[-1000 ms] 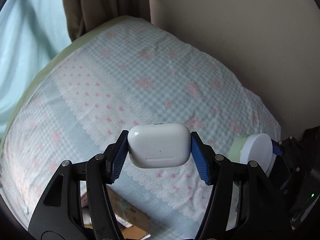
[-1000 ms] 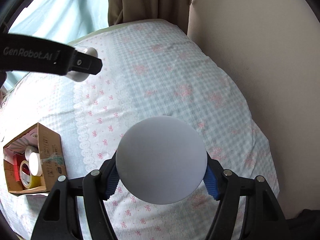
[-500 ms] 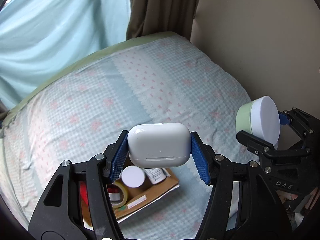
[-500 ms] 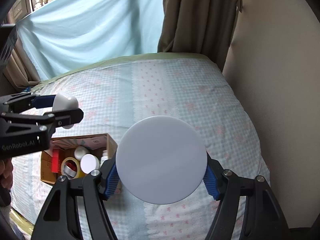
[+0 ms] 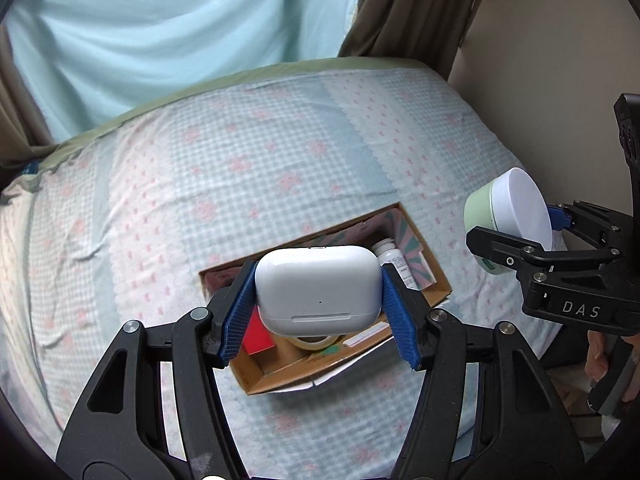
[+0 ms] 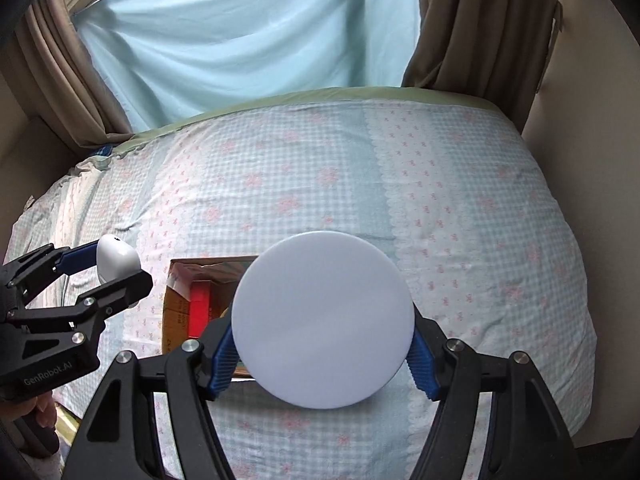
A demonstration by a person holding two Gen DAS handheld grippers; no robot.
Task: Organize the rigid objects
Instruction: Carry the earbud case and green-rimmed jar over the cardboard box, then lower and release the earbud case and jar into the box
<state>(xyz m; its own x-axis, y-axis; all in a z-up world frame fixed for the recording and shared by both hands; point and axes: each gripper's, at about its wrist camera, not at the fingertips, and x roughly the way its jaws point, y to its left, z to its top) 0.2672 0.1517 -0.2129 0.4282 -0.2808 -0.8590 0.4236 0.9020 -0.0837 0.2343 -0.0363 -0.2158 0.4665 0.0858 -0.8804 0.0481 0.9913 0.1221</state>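
My left gripper (image 5: pixel 320 312) is shut on a white earbud case (image 5: pixel 318 290) and holds it in the air above an open cardboard box (image 5: pixel 434 280) on the bed. The box holds a red box (image 5: pixel 258 334), a tape roll (image 5: pixel 316 342) and a white bottle (image 5: pixel 390 254). My right gripper (image 6: pixel 324 352) is shut on a round jar with a white lid (image 6: pixel 322 318); its green body (image 5: pixel 480 212) shows in the left wrist view. It hangs right of the cardboard box (image 6: pixel 172 312). The left gripper and earbud case (image 6: pixel 116 258) show at the left of the right wrist view.
The bed has a blue-and-pink checked quilt (image 5: pixel 240 168) (image 6: pixel 460 208). A beige wall (image 5: pixel 560 60) runs along its right side. Light blue and brown curtains (image 6: pixel 240 28) hang behind the bed's far edge.
Both grippers rose and pulled back with their loads. The cardboard box went from under my left fingers to the middle of the left view, and more of the bed and curtains shows.
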